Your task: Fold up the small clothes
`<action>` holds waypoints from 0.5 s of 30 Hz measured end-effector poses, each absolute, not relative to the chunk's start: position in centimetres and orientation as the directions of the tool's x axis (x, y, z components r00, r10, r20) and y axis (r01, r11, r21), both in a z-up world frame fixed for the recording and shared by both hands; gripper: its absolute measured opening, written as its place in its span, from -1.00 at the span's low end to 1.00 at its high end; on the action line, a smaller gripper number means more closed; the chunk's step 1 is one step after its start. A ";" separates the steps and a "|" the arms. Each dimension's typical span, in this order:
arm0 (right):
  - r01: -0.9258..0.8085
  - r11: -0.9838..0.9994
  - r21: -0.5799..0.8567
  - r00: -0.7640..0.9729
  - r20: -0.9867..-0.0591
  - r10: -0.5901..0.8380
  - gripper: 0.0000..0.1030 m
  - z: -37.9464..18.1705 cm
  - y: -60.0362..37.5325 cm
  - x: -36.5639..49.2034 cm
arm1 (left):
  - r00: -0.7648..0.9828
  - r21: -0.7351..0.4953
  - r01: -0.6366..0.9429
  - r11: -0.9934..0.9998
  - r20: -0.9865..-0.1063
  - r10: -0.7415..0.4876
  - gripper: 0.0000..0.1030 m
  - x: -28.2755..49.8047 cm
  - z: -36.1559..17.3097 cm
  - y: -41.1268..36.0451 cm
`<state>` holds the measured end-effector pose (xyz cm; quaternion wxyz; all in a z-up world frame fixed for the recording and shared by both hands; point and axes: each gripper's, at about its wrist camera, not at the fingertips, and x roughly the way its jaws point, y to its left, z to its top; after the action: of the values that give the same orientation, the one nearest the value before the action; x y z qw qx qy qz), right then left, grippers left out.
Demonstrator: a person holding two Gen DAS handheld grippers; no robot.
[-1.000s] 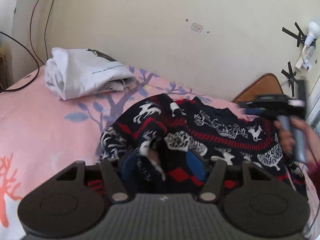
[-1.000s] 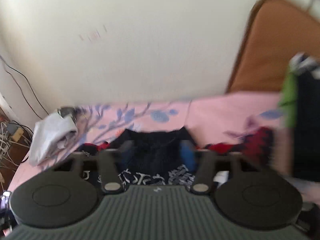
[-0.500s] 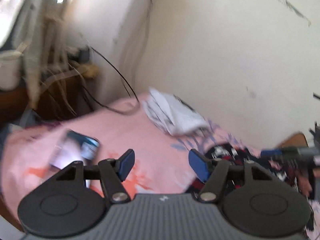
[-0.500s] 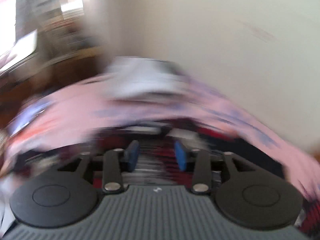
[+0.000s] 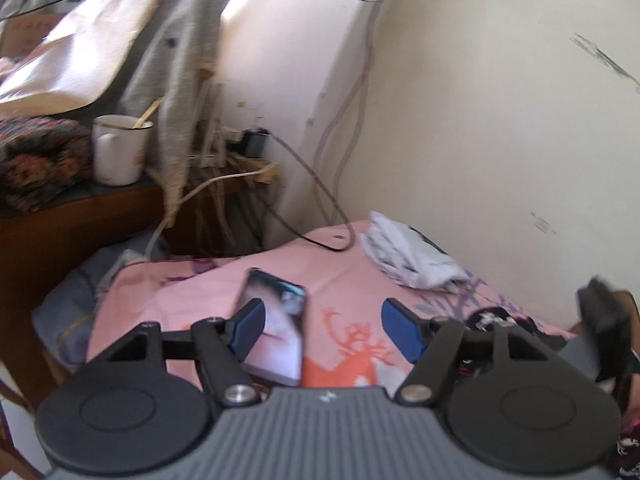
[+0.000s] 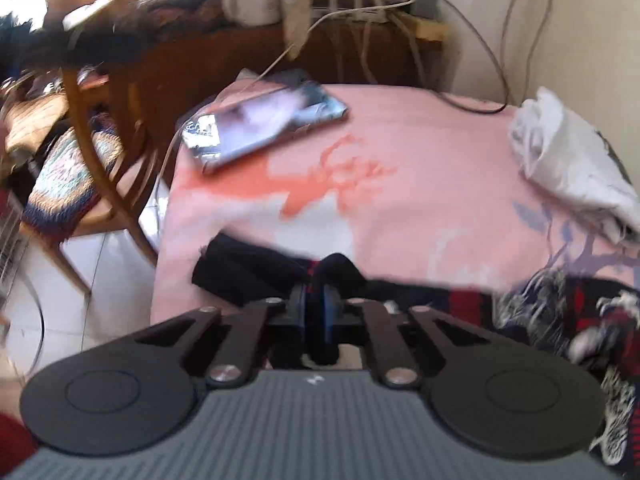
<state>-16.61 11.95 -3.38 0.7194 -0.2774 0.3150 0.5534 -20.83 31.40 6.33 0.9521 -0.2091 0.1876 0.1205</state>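
A dark sweater point(image 6: 560, 312) with red and white reindeer patterns lies on the pink bedsheet point(image 6: 400, 208) at the lower right. Its black sleeve point(image 6: 248, 272) stretches left along the bed's near edge. My right gripper point(image 6: 314, 304) is shut on a fold of that black sleeve cloth. In the left wrist view only a corner of the sweater point(image 5: 492, 320) shows, behind the right finger. My left gripper point(image 5: 324, 328) hovers over the bed's corner, its jaws opening, with nothing between them. A folded white garment point(image 5: 412, 256) rests by the wall, the folded white garment point(image 6: 572, 160) at the right.
A phone point(image 6: 264, 124) lies near the bed's far corner, the phone point(image 5: 280, 320) just behind my left finger. Cables hang down the wall corner. A wooden chair point(image 6: 80, 160) stands on the left of the bed. A white mug point(image 5: 120, 148) sits on the dark desk.
My left gripper let go of the sweater and swung left toward the bed's corner, jaws wider. My right gripper swung left and down and closed on the black sleeve.
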 end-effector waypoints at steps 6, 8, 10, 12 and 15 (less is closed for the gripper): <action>-0.983 0.156 0.099 0.085 -0.506 0.858 -0.79 6.8 16.5 -15.1 | 0.909 -0.408 -0.330 0.851 -0.381 0.170 0.27 -21.7 6.3 32.7; -0.975 0.188 0.120 0.116 -0.444 0.888 -0.79 10.3 16.1 -13.0 | 0.915 -0.405 -0.317 0.858 -0.368 0.165 0.27 -21.8 6.5 32.3; -0.960 0.247 0.131 0.177 -0.399 0.900 -0.79 12.6 14.2 -10.7 | 0.923 -0.403 -0.291 0.868 -0.357 0.144 0.27 -21.6 6.6 31.9; -0.936 0.323 0.138 0.254 -0.368 0.895 -0.79 13.8 11.3 -7.4 | 0.927 -0.394 -0.266 0.880 -0.356 0.121 0.27 -20.9 6.6 31.4; -0.872 0.456 0.179 0.377 -0.348 0.858 -0.79 14.6 4.5 -2.4 | 0.929 -0.386 -0.217 0.897 -0.363 0.069 0.27 -18.6 6.8 30.4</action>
<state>-2.40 4.55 14.55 0.8297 -0.0173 0.1989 0.5213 -18.60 30.41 6.83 0.9584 -0.2148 0.1727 0.0745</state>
